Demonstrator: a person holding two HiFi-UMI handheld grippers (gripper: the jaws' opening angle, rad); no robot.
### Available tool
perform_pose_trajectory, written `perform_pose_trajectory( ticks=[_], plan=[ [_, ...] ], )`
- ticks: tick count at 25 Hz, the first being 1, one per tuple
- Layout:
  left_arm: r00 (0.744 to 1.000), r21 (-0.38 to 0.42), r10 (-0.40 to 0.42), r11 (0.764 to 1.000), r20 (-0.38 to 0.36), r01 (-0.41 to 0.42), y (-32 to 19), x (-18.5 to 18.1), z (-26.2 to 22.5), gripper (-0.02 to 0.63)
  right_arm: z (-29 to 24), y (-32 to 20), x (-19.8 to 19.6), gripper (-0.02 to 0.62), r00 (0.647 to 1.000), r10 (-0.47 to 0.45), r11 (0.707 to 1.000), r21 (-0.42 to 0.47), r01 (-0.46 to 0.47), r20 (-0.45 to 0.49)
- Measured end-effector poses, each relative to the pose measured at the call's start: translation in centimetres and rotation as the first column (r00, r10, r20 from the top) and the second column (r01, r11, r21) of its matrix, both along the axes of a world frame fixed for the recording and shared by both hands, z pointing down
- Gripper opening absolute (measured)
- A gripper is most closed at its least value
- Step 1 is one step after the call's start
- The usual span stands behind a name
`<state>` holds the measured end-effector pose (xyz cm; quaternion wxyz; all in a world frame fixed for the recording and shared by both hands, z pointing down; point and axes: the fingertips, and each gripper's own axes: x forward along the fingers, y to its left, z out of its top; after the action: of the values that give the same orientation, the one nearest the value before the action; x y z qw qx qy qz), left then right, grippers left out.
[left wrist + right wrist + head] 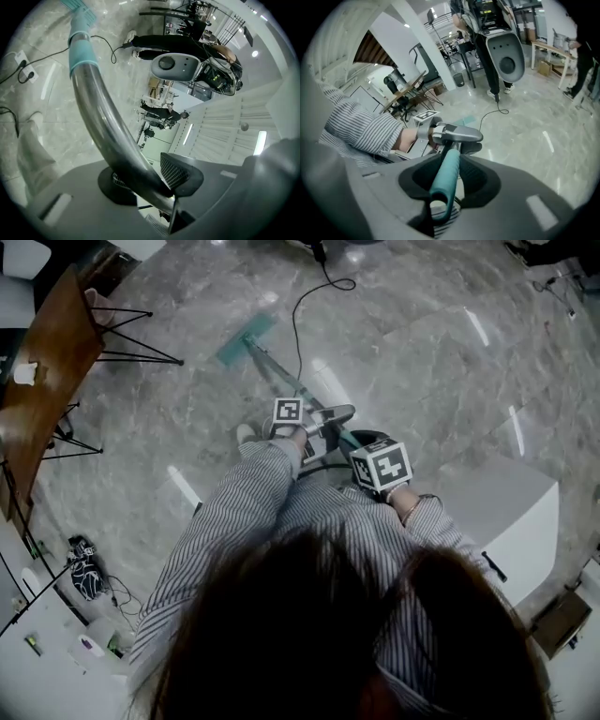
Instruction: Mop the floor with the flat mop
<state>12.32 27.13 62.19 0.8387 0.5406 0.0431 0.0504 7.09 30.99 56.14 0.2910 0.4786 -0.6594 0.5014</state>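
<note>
We have both tools clamped on the flat mop (277, 371): the left gripper (147, 180) on its metal pole (101, 122), the right gripper (446, 180) on the teal end grip (449, 161). The mop head (246, 338) lies on the marble floor (422, 362), far-left of us. No wet trail is discernible. We judge the mopping under way, with most of the floor left.

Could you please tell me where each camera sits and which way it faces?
Head view: on the head, steeply down at floor, mop head, left gripper, right gripper; hair, striped sleeves show.
Left gripper view: on that gripper, along jaws shut on the mop pole, toward the mop head.
Right gripper view: on that gripper, along jaws shut on the teal grip; left sleeve shows.
All three share the floor.
</note>
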Motion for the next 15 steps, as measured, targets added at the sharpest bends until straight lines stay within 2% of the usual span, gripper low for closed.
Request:
perform_pose_trajectory(
  ticks=[2, 7, 10, 13, 15],
  plan=[
    [1.0, 0.018, -0.005, 1.0, 0.02, 0.005, -1.3, 0.2, 0.2, 0.147, 0.0, -1.3, 0.1, 0.117, 0.999, -0.026, 0.999, 0.025, 0.026, -0.023],
    [0.994, 0.059, -0.094, 0.994, 0.057, 0.091, -8.0, -0.6, 0.9, 0.155, 0.4, -7.4, -0.7, 0.115, 0.998, 0.055, 0.996, 0.072, -0.055, 0.0],
    [0.989, 0.072, -0.128, 0.99, 0.07, 0.123, -13.3, -2.8, 1.5, 0.143, 0.9, -12.4, -3.3, 0.117, 1.0, 0.012, 0.997, 0.079, -0.01, -0.026],
    [0.994, 0.089, -0.088, 0.993, 0.07, 0.081, -18.8, -5.4, 2.5, 0.14, 1.2, -18.1, -6.2, 0.117, 0.997, -0.029, 0.996, 0.084, 0.035, -0.068],
    [0.996, 0.087, -0.042, 0.996, 0.076, 0.036, -22.3, -6.9, 3.1, 0.14, 1.6, -21.9, -7.7, 0.117, 0.998, -0.008, 0.996, 0.087, 0.013, -0.062]
  ],
)
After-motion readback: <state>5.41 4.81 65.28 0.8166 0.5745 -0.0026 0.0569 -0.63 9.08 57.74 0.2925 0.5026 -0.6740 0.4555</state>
